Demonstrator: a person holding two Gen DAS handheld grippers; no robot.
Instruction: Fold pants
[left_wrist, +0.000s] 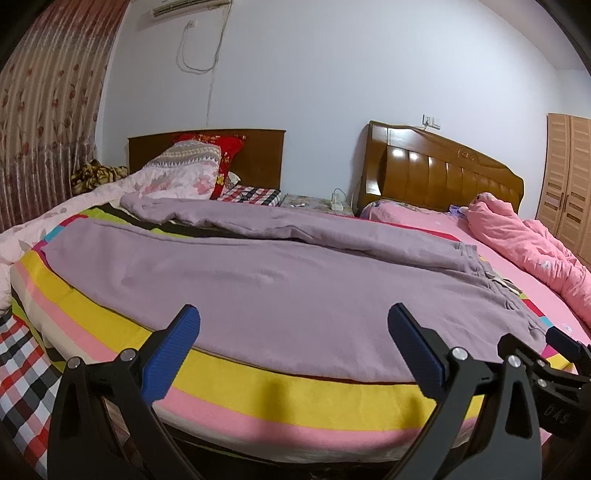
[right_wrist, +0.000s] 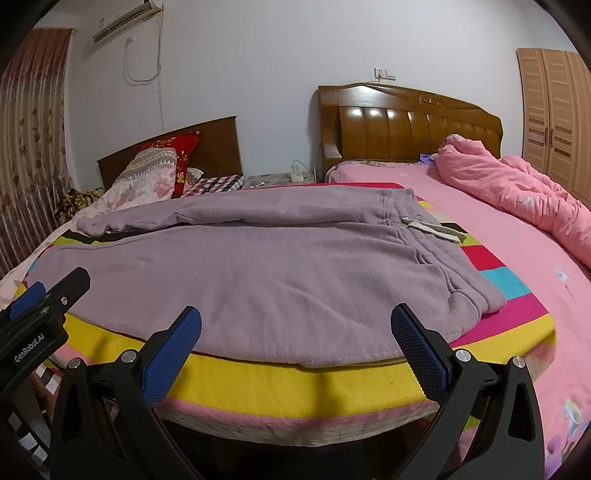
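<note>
Lying flat on the striped blanket (right_wrist: 303, 391), the lilac pants (right_wrist: 258, 280) are spread across the bed, waistband (right_wrist: 417, 221) toward the pink sheet (right_wrist: 517, 288) and legs running away from it toward the floral pillow (right_wrist: 144, 177). The far leg is sitting bunched and slightly apart from the near leg.

Risks, as judgement: the thick fleece is likely slipping from a shallow pinch; grabbing too deep is catching the blanket along with the pants; the bunched far leg is probably skewing any fold made before it is smoothed.

Left claw (left_wrist: 293, 347) is hovering just short of the near edge of the pants, jaws standing wide apart, holding nothing and touching nothing. Right claw (right_wrist: 295, 347) is doing the same nearer the waistband: wide apart, empty, no contact with the fabric.
</note>
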